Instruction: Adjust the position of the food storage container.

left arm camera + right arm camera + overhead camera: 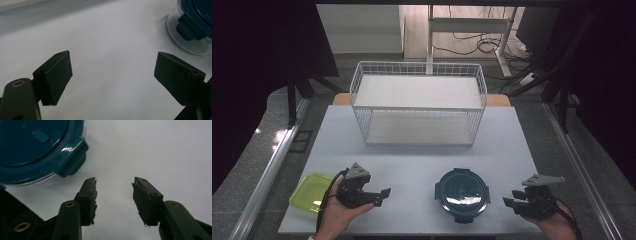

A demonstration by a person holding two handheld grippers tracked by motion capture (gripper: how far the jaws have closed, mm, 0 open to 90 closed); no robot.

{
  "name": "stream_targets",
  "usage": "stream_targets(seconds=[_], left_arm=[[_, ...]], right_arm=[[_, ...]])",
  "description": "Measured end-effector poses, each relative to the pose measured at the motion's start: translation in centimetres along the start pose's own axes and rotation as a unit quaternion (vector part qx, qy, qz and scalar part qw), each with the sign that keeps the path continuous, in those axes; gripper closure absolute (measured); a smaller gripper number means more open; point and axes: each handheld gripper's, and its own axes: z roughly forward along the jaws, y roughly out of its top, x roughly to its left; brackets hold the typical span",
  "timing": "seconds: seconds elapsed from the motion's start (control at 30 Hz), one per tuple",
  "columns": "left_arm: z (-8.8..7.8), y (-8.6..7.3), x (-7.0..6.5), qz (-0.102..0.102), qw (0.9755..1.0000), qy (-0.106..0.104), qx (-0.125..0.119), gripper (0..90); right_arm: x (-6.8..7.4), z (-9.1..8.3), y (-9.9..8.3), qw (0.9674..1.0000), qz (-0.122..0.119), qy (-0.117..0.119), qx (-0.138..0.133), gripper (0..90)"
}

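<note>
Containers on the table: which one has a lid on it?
The round container between the two grippers: a dark blue clip lid covers it. The green container at the table's left edge is square and open-topped.

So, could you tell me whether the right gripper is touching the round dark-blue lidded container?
Apart: the right gripper view shows bare table between the right gripper and the container.

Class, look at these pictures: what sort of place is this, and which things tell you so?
Probably a lab or workshop recording bench. A bare white table holds only a wire basket and a blue-lidded round container, with loose cables on the floor behind.
</note>
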Motion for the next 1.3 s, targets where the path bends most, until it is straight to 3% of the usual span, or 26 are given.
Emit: stream_targets(seconds=[0.1,0.2,0.4,0.77,1.07,1.3], left_arm=[[0.0,0.0,0.1,-0.002,1.0,0.0,-0.001,14.5],[0.1,0.0,0.2,-0.004,1.0,0.001,-0.001,14.6],[0.1,0.0,0.1,-0.002,1.0,0.0,-0.001,14.8],[0.3,-0.2,0.0,-0.01,0.9999,0.004,0.006,15.3],[0.3,-0.1,0.0,-0.01,0.9999,0.008,0.007,15.5],[0.4,-0.1,-0.1,-0.008,0.9999,0.006,0.009,15.7]], right_arm=[[0.3,0.4,0.0,0.9999,-0.008,0.007,0.013,65.5],[0.5,0.6,0.1,0.9991,-0.017,0.029,0.027,77.0],[1.4,1.2,0.2,0.9972,-0.04,0.042,0.047,88.3],[4.0,2.5,0.8,0.9921,-0.09,0.049,0.072,88.5],[5.1,3.3,1.3,0.9903,-0.106,0.055,0.072,88.6],[5.4,3.8,1.4,0.9895,-0.112,0.043,0.082,88.7]])
